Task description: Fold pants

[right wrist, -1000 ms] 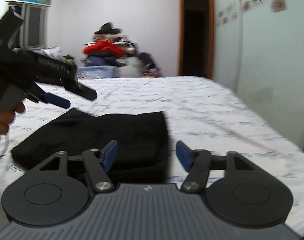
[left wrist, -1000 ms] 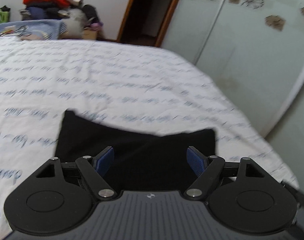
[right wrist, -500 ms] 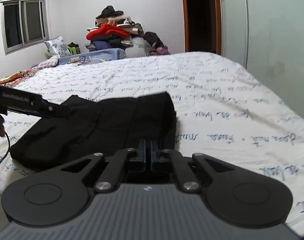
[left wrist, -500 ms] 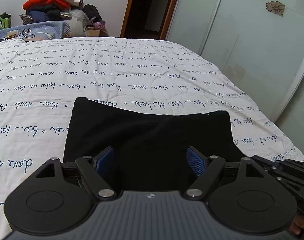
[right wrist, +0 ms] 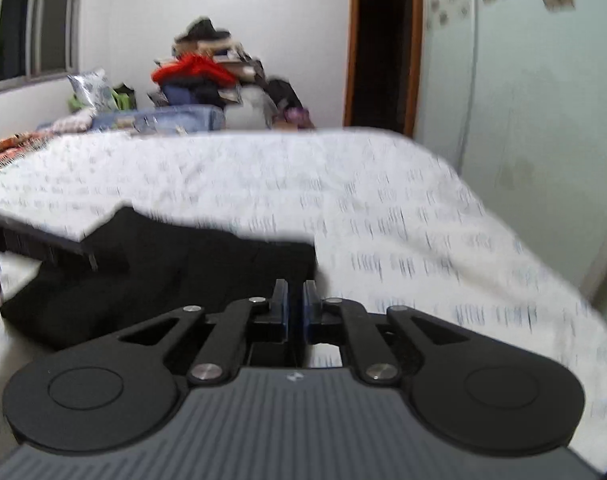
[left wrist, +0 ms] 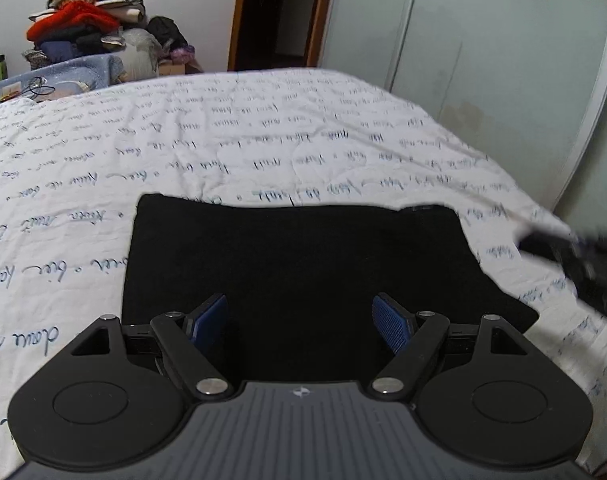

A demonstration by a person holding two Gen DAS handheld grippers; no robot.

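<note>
Over the folded pants (left wrist: 295,264), left claw (left wrist: 301,316) stays spread w/ nothing held; right claw (right wrist: 294,308), clenched empty, has pulled back.

Left tongs (left wrist: 301,322) gape over folded black pants (left wrist: 295,264) on the bed (left wrist: 263,140).

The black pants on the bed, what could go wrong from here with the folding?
The pants lie folded near the corner of the bed, so a hard tug might drag them off the edge. The right gripper has its jaws nearly shut beside the pants' edge with no cloth visibly between them; lifting now may catch nothing.
</note>
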